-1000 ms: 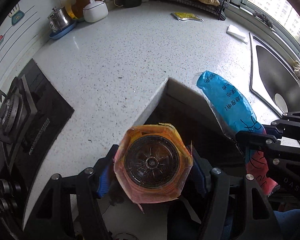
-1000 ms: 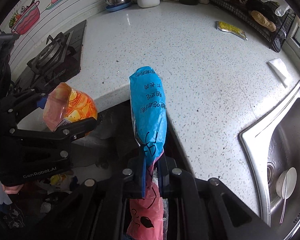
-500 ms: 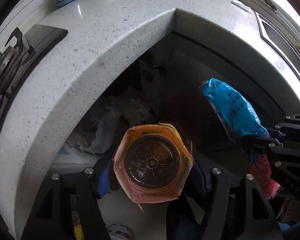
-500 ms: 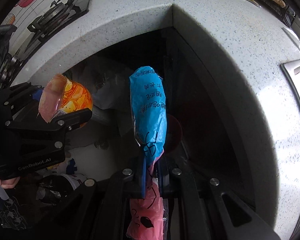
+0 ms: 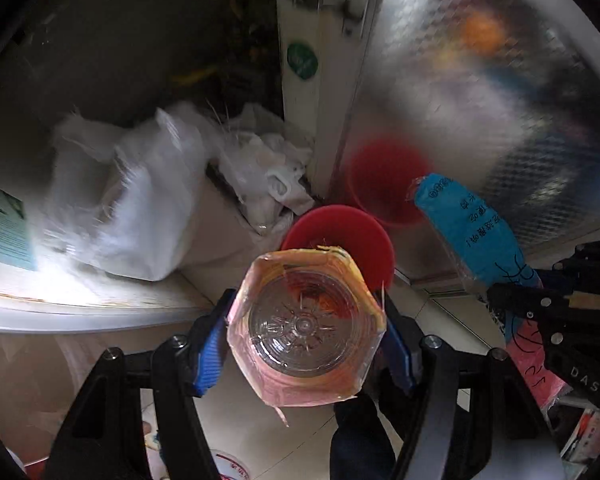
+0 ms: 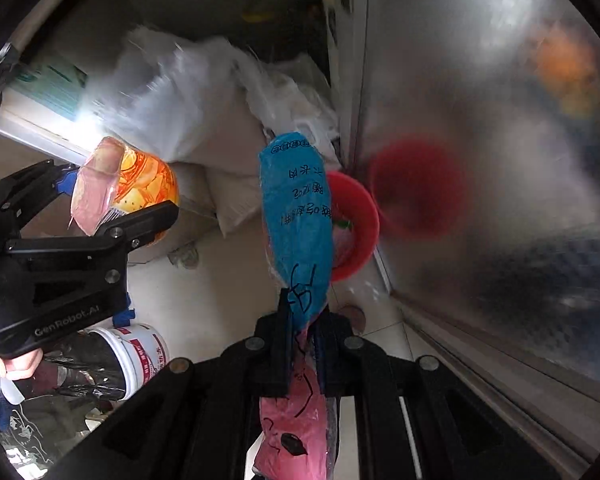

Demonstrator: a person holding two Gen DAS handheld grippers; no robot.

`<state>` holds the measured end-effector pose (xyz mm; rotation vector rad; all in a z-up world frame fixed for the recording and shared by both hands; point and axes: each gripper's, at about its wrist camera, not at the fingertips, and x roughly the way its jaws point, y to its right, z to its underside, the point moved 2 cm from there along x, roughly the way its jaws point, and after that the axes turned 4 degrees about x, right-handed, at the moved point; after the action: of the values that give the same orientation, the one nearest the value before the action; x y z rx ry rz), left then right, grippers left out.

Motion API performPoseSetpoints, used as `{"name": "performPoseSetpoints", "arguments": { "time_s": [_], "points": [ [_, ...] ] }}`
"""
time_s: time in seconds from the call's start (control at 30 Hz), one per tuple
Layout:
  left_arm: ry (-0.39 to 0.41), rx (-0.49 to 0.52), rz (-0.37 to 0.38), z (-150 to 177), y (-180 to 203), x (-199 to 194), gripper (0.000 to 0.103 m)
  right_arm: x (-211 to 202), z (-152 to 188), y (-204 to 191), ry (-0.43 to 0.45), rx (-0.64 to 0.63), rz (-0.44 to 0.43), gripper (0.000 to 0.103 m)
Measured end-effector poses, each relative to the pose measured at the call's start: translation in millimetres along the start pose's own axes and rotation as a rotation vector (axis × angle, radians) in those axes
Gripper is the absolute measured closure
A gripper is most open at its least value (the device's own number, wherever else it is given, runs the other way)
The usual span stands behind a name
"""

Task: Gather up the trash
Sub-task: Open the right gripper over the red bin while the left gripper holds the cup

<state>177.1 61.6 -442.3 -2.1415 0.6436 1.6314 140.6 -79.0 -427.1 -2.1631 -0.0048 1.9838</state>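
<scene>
My left gripper [image 5: 304, 332] is shut on a clear plastic bottle [image 5: 304, 326] with an orange and pink label, its round bottom facing the camera; the same bottle [image 6: 120, 188] shows at the left of the right wrist view. My right gripper [image 6: 302, 320] is shut on a blue and pink plastic wrapper [image 6: 296, 216], which sticks up past its fingertips and also appears as the wrapper [image 5: 468, 232] at the right of the left wrist view. A red bin [image 5: 364, 236] stands on the floor just beyond the bottle. In the right wrist view the red bin [image 6: 360, 216] lies behind the wrapper.
White plastic bags [image 5: 140, 200] and sacks are piled in an open cupboard at the left. A shiny metal cabinet door [image 6: 500, 160] rises on the right and mirrors the bin. A white pail [image 6: 136, 356] stands on the tiled floor at lower left, beside a hand [image 6: 20, 364].
Both grippers have dropped from above the speckled counter to below its edge, near the floor. The counter top has left view and the red bin has come into sight. Both grips are unchanged.
</scene>
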Motion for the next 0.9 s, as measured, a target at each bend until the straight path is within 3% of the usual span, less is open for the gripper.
{"name": "performPoseSetpoints", "arguments": {
  "time_s": [0.2, 0.33, 0.67, 0.7, 0.77, 0.83, 0.9],
  "points": [
    [-0.026, 0.014, -0.023, 2, 3, 53, 0.039, 58, 1, 13, -0.027, -0.007, 0.007, 0.095],
    [-0.042, 0.008, -0.035, -3, 2, 76, 0.039, 78, 1, 36, -0.044, -0.021, 0.011, 0.095],
    [-0.064, 0.025, -0.045, -16, -8, 118, 0.039, 110, -17, 46, -0.105, -0.043, 0.0, 0.095],
    [-0.066, 0.027, -0.05, -16, -10, 120, 0.039, 110, -18, 47, -0.111, -0.052, 0.001, 0.091],
    [-0.071, 0.031, -0.066, -16, -14, 122, 0.039, 113, -21, 47, -0.117, -0.07, 0.014, 0.074],
    [-0.078, 0.025, -0.068, -15, -17, 124, 0.039, 110, -19, 47, -0.099, -0.083, 0.025, 0.052],
    [-0.083, 0.014, -0.062, -14, -20, 125, 0.039, 110, -19, 46, -0.086, -0.09, 0.032, 0.047]
  ]
}}
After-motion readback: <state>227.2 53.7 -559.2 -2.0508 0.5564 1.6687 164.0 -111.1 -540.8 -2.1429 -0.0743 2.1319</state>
